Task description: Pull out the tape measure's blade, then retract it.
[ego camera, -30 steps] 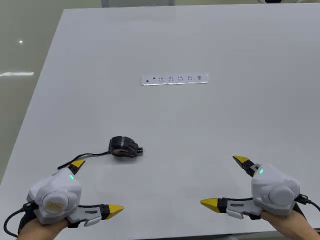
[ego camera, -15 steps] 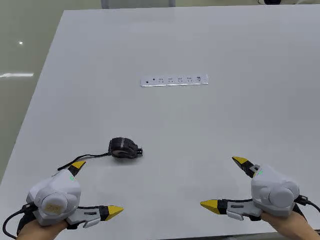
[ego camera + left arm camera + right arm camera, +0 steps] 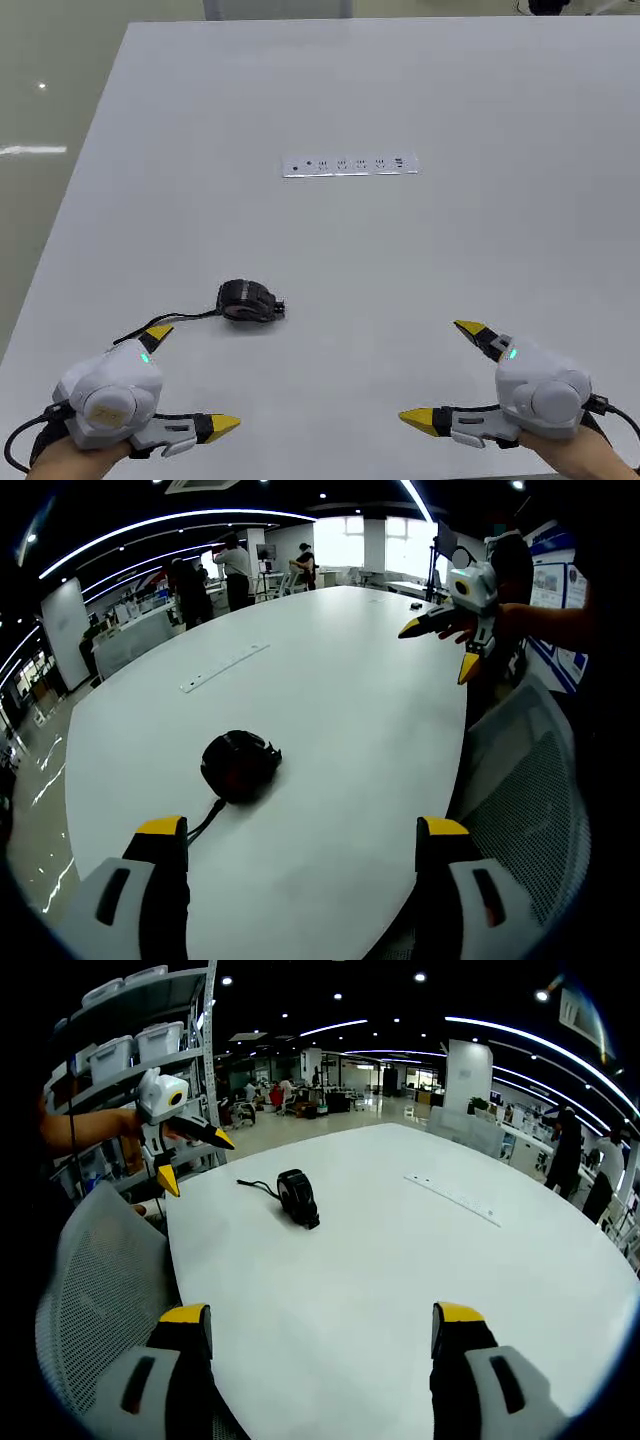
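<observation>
Short of the tape measure [image 3: 248,299], our left gripper [image 3: 196,376] and right gripper [image 3: 435,371] gaped empty. Pinning its case squarely seemed wise.

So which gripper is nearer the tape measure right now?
Left. The left gripper hovers open just short of the tape measure; the right gripper, also open, is much farther off to the other side.
</observation>
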Available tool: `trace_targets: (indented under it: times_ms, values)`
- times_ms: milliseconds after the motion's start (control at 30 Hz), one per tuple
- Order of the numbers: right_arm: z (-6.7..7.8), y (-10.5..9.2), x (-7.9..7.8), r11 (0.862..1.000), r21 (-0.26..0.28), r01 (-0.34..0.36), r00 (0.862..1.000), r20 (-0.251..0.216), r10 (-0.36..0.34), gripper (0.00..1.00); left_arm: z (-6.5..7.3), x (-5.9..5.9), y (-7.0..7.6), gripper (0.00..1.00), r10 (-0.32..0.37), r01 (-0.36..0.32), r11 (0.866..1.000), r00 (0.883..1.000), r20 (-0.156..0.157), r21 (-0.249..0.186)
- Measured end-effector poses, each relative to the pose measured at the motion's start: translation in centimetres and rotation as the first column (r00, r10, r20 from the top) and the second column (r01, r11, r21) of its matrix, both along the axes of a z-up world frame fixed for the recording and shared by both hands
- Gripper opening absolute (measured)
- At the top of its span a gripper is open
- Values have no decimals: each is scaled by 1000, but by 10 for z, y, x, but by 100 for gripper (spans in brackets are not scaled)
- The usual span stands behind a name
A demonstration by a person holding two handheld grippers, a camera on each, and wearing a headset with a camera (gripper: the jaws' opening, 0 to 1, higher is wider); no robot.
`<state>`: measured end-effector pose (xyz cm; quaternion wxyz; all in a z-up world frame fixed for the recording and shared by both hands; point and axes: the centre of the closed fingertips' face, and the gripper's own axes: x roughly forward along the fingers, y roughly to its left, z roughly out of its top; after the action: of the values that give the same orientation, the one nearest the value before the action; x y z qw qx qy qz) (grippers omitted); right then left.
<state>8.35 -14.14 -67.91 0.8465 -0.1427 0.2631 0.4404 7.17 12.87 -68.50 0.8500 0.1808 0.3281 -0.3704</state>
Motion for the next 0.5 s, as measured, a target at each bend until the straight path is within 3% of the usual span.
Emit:
trace_targets:
  times_ms: [500]
  values:
    - [-2, 12, 17, 995, -21, -96, 994, 42, 97, 82, -11, 21, 11, 81, -72, 72, 995, 997, 0, 70]
